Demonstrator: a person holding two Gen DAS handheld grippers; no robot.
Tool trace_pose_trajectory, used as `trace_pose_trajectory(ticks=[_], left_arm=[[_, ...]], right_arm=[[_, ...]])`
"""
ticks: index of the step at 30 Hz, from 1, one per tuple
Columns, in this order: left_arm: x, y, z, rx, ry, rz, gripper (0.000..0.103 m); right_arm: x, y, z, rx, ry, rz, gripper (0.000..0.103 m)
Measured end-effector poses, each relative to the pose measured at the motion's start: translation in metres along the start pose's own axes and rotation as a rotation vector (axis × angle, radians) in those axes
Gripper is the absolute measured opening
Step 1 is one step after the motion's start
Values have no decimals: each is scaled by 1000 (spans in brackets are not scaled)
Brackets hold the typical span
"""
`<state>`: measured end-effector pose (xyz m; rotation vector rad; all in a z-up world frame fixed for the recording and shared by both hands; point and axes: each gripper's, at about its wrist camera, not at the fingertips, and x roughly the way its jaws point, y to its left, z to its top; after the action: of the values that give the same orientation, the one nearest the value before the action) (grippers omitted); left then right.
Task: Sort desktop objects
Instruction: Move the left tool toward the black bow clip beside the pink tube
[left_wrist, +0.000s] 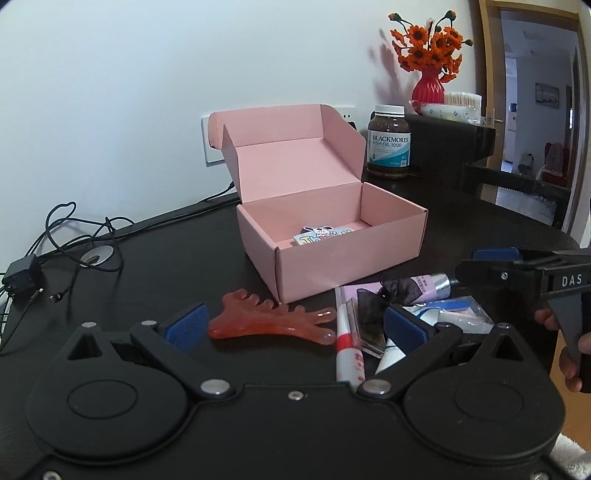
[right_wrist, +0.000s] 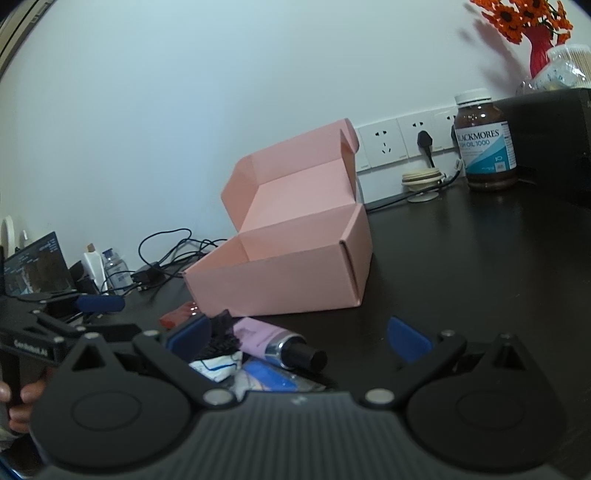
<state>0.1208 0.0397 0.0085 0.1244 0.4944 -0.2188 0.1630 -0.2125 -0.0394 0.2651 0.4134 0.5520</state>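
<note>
1. Left wrist view: our left gripper (left_wrist: 293, 325) hangs low over the dark desk (left_wrist: 147, 258) with its jaws spread wide and nothing between them. The orange comb-shaped massager (left_wrist: 273, 319) lies flat right in that gap, just in front of the pink box (left_wrist: 332, 236), so we're guessing it's the next pick. The box sits with its lid folded back against the wall, which keeps the top clear for dropping stuff in. A small printed card (left_wrist: 325, 234) is already lying on the bottom.

2. Same view, over to the right: the rest of the clutter is one heap, with a red-and-white tube (left_wrist: 347, 347), a black bow (left_wrist: 384, 295) and a plastic bag (left_wrist: 458, 314) all touching or overlapping. The right gripper (left_wrist: 491, 262) comes in above that heap, and a hand (left_wrist: 569, 347) holds its handle.

3. Right wrist view: our right gripper is also wide open and empty, sitting over the heap with the purple tube (right_wrist: 273, 339) lying on its side between the blue pads (right_wrist: 408, 341). The fish oil bottle (right_wrist: 484, 147) stands well apart by the wall, probably not part of the sort.
</note>
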Motion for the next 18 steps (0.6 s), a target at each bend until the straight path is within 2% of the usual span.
trace_pose_trajectory(ticks=[4,9,18], left_arm=[[11,7,1,-2,29,54,103],[8,9,1,-38,13,-16,103],[12,-26,4,88,-40,-25,101]], right_arm=[[1,0,0,-7,4,0,102],[1,0,0,-3,6,-5,102],[2,-4,2,31,22,5,102]])
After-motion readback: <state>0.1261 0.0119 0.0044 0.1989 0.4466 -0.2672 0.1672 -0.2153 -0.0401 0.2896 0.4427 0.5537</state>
